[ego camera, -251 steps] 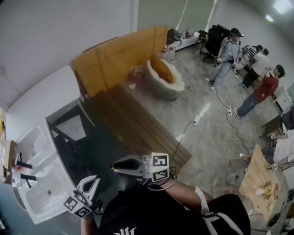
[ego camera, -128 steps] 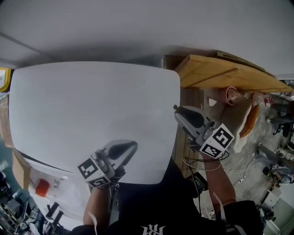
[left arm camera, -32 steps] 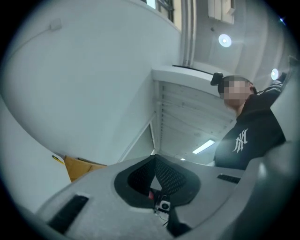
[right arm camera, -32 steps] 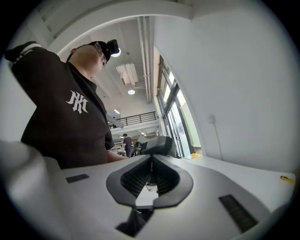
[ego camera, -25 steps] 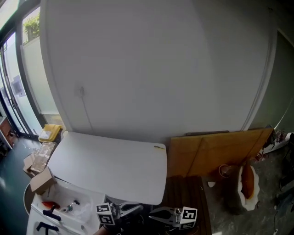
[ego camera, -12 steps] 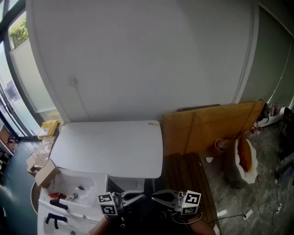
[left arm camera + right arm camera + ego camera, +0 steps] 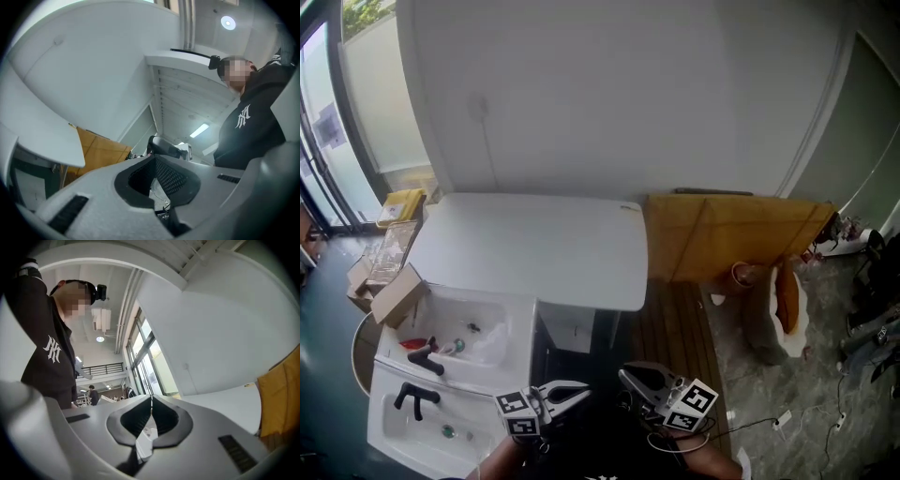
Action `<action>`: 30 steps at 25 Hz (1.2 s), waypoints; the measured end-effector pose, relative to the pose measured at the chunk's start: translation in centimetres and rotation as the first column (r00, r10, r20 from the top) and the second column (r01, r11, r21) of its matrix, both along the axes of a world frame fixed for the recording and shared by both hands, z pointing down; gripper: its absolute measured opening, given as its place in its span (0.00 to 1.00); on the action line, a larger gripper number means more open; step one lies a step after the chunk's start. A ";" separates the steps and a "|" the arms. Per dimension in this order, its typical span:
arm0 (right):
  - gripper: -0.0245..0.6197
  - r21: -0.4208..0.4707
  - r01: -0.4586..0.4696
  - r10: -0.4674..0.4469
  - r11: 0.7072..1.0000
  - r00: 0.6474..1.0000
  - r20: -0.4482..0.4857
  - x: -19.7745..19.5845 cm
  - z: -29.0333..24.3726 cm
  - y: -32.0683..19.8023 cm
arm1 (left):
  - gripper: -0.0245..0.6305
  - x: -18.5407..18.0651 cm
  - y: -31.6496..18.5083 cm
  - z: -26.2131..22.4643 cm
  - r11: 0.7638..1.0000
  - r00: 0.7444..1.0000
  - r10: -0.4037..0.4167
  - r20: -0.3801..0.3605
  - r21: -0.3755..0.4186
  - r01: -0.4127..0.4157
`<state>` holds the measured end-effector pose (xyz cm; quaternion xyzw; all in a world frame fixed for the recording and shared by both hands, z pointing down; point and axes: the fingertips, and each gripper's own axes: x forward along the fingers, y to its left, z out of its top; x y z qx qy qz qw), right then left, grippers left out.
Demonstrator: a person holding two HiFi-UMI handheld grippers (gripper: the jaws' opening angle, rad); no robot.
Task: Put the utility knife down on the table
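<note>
At the left stands a white sink unit [image 7: 441, 347]. The left gripper [image 7: 579, 390] hangs low, its jaws drawn together on nothing. Ahead lies the white table [image 7: 534, 248], well apart from both grippers. The right gripper [image 7: 630, 377] has its jaws closed on the utility knife [image 7: 144, 440] (a pale body lodged in the hollow between the pads). To set it down well, I judge it should reach over the tabletop, away from the edge, lower until the knife rests flat, then part the jaws.
</note>
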<state>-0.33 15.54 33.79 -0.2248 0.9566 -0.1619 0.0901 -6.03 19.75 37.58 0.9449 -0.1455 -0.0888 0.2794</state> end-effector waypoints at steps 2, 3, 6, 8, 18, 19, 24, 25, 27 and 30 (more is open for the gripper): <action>0.05 -0.007 0.042 -0.042 0.999 0.999 -0.027 -1.7 0.6 2.6 | 0.05 -1.0 1.5 1.1 0.999 0.999 0.001 -0.034 -0.041 -0.002; 0.05 -0.019 0.054 -0.055 0.998 0.998 -0.038 -2.1 1.0 3.7 | 0.05 -1.0 1.9 1.4 0.999 0.999 0.006 -0.042 -0.053 -0.009; 0.05 -0.064 0.063 -0.067 0.996 0.996 -0.060 -1.8 2.3 5.9 | 0.05 0.1 2.3 0.5 0.999 0.999 0.024 -0.035 -0.021 -0.025; 0.05 -0.083 0.086 -0.089 0.993 0.995 -0.034 -1.3 2.3 6.8 | 0.05 0.9 2.4 -1.1 0.999 0.999 0.030 -0.032 0.032 -0.029; 0.04 -0.057 -0.037 0.042 0.998 0.995 0.094 1.7 0.5 3.4 | 0.05 1.0 2.0 -1.8 0.987 0.978 -0.148 0.144 0.086 0.137; 0.04 -0.052 -0.046 0.051 0.998 0.993 0.106 2.0 0.3 3.3 | 0.05 1.0 1.8 -1.5 0.985 0.973 -0.165 0.159 0.084 0.153; 0.04 -0.082 -0.055 0.064 0.995 0.992 0.109 3.3 1.6 3.2 | 0.05 3.4 1.7 -1.8 0.981 0.960 -0.152 0.234 0.152 0.118; 0.04 -0.091 -0.050 0.060 0.995 0.992 0.109 3.3 2.0 3.3 | 0.05 3.7 1.8 -1.7 0.980 0.955 -0.145 0.260 0.170 0.103; 0.04 -0.091 -0.027 0.037 0.995 0.994 0.103 2.8 2.2 3.5 | 0.05 3.4 1.7 -1.4 0.975 0.936 -0.146 0.321 0.207 0.081; 0.04 -0.062 0.012 -0.005 0.998 0.994 0.105 1.9 1.9 3.1 | 0.05 1.3 0.4 -2.0 0.965 0.920 -0.191 0.343 0.236 0.113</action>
